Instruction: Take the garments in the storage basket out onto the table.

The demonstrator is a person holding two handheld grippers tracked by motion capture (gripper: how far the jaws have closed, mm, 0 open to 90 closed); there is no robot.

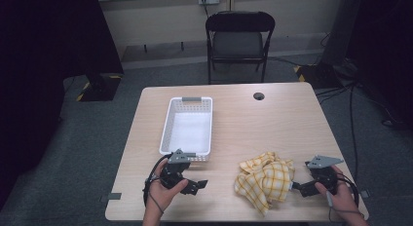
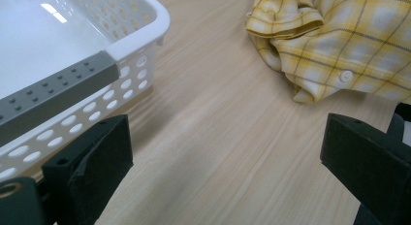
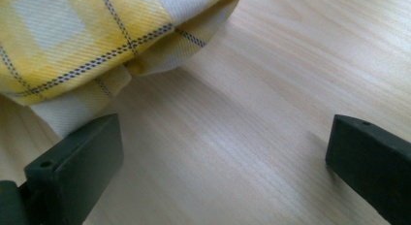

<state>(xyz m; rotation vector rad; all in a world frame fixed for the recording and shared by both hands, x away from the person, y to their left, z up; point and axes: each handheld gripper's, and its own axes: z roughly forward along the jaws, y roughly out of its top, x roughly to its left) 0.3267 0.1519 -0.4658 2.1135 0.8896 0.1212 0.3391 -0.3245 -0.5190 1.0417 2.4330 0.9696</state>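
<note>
Beside the yellow checked shirt (image 1: 265,179), the right claw (image 1: 295,187) gapes wide, gripping nothing.

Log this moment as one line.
left gripper: open, beside basket | right gripper: open, at yellow plaid shirt | shirt crumpled on table

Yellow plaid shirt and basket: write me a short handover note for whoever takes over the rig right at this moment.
Left tool: open, holding nothing, low over the table between the white basket and the shirt, near the basket's front end.
Right tool: open, holding nothing, at the right edge of the yellow plaid shirt; one jaw sits right by the fabric in the right gripper view, no grip yet.
Shirt: crumpled in a heap on the table, right of the basket and apart from it.
Basket: holds nothing.
Done: both tools brought close to the shirt.
Left: probably grip the shirt, then handle it, perhaps into the basket.
</note>
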